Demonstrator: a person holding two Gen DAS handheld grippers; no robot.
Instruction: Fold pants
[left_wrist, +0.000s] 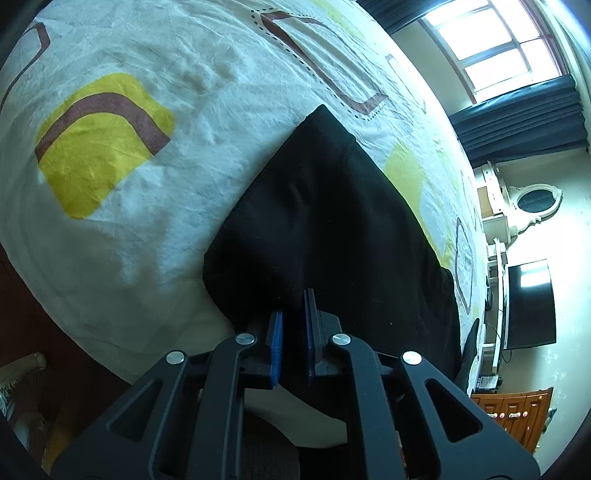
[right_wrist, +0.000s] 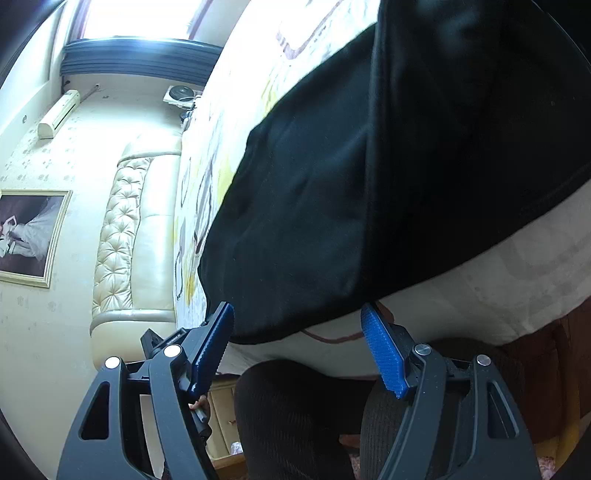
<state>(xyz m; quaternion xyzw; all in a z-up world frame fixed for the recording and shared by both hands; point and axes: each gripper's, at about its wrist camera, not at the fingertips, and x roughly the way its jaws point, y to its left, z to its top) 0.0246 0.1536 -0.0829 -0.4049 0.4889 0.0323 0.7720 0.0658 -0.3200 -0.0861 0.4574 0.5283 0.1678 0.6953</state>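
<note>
Black pants (left_wrist: 325, 229) lie folded on a bed with a white sheet (left_wrist: 147, 206) printed with yellow and brown shapes. My left gripper (left_wrist: 293, 317) sits at the near edge of the pants, its blue pads close together with a narrow gap; black cloth reaches the tips, and I cannot tell whether it is pinched. In the right wrist view the pants (right_wrist: 369, 177) drape over the bed's near edge. My right gripper (right_wrist: 299, 325) is open, its blue pads wide apart just below the hem, holding nothing.
A padded cream headboard (right_wrist: 125, 236) and a framed picture (right_wrist: 29, 236) show beside the bed. A window with dark curtains (left_wrist: 517, 110), a television (left_wrist: 532, 306) and a wooden cabinet (left_wrist: 513, 410) stand past the far side. The person's dark-trousered legs (right_wrist: 288, 417) are below the grippers.
</note>
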